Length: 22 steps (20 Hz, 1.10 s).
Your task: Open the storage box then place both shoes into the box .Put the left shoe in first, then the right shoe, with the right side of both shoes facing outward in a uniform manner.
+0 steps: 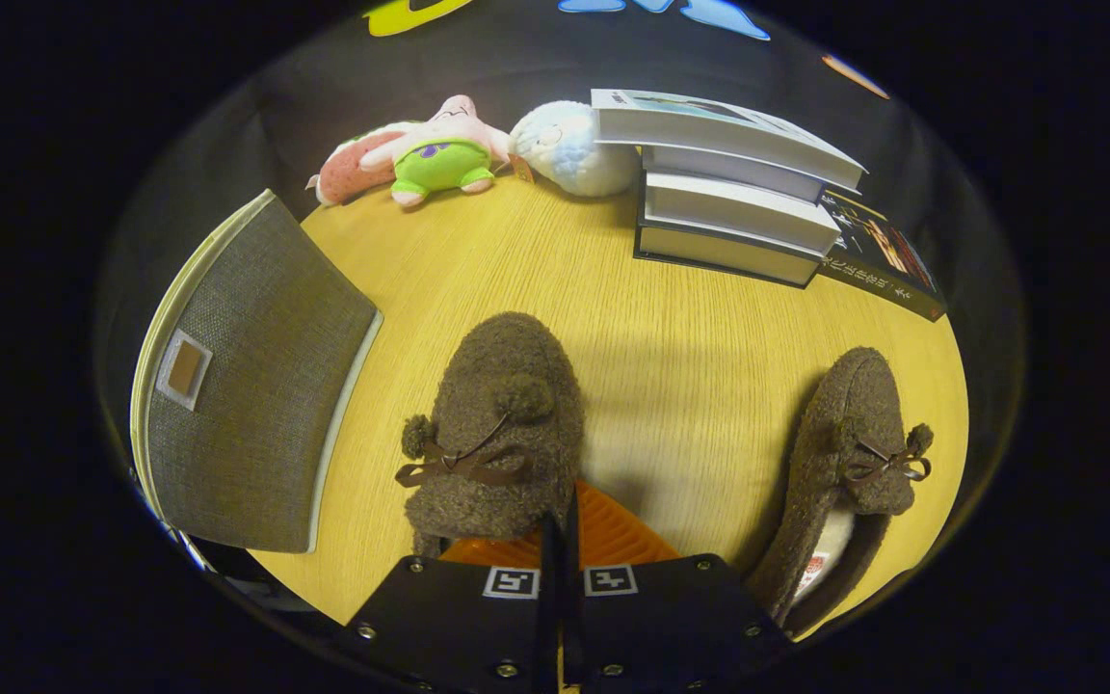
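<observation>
Here the tool (560,540) is sitting low over the wooden tabletop (690,357), its two fingers drawn together with only a thin slit between them, and they seem to be pinching the back edge of the nearer shoe (500,424). Whether both fingers are truly pressing on that edge I cannot tell, since the fuzzy fabric is covering the tips. That shoe, a brown fleecy slipper with a pompom and a thin bow on top, is lying just ahead of the fingers with its toe pointing away towards the far side of the tabletop.

The second shoe (854,453), matching in fabric and bow, is lying well apart to the right, tilted partly onto its side so that its pale lining is showing near the heel.

To the left of the fingers the storage box (256,386) is resting at the tabletop's edge, a grey woven fabric box with a pale rim and a small tab on its face; whether it is open I cannot tell.

Beyond the shoes, a stack of books (733,183) is standing at the far right, with a white plush toy (569,145) touching its left side and a pink and green plush toy (420,149) lying just beside that.
</observation>
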### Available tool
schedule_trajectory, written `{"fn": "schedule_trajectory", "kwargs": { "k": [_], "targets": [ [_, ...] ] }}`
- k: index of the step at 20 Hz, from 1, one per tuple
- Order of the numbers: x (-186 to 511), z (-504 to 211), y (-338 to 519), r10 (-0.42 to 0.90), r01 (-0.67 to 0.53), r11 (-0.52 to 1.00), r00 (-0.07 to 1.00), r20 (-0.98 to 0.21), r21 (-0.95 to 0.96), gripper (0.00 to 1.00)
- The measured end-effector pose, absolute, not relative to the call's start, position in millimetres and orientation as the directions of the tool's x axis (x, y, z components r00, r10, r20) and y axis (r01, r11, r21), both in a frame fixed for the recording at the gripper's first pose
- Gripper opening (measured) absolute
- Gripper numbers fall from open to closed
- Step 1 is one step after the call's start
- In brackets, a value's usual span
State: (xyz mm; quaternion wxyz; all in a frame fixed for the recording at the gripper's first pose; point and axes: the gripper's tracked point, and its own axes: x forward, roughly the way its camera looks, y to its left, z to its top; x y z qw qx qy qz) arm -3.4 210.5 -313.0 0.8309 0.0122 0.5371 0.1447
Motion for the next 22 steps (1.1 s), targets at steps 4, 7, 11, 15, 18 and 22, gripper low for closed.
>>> {"fn": "schedule_trajectory", "kwargs": {
  "k": [4, 7, 11, 15, 18, 22],
  "targets": [
    [-6, -293, 209, 0.255, -0.134, 0.966, 0.351, -0.901, 0.221, 0.03],
    [-6, -259, 205, 0.258, -0.102, 0.966, 0.374, -0.891, 0.237, 0.03],
    [-4, -208, 213, 0.289, -0.061, 0.955, 0.402, -0.869, 0.289, 0.03],
    [3, -156, 237, 0.345, -0.07, 0.933, 0.441, -0.828, 0.352, 0.03],
    [9, -125, 262, 0.384, -0.099, 0.918, 0.469, -0.795, 0.385, 0.02],
    [7, -97, 305, 0.439, -0.143, 0.894, 0.467, -0.768, 0.424, 0.03]
  ]
}}
